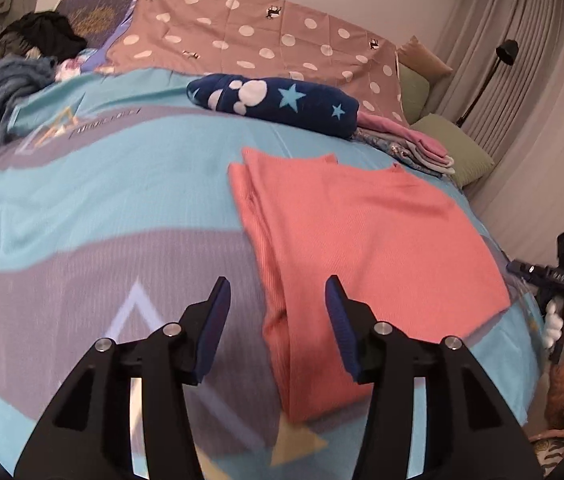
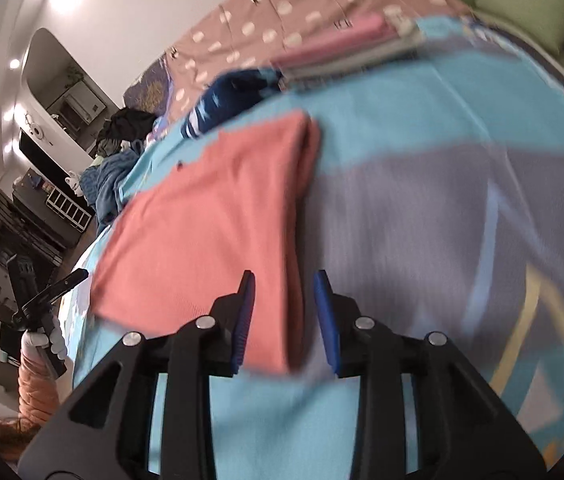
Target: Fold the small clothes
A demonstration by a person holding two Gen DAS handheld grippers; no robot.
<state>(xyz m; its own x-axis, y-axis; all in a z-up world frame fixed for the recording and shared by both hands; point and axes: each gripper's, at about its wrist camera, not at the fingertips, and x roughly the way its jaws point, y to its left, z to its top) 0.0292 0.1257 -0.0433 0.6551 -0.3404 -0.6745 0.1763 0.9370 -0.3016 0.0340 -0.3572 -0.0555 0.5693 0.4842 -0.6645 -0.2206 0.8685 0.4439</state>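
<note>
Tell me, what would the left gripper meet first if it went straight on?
Probably the left edge of the folded coral ribbed garment, lying on the blue-and-grey bedcover; depth is unclear.

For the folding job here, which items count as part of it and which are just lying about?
Part of the job:
coral garment, folded flat
left gripper
right gripper

Lying about:
navy star blanket
stack of folded clothes
green pillows
dark clothes heap
floor lamp

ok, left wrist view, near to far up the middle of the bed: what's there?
Left gripper, fingers open and empty → folded coral garment → navy star-print bundle → pink polka-dot pillowcase → wall.
</note>
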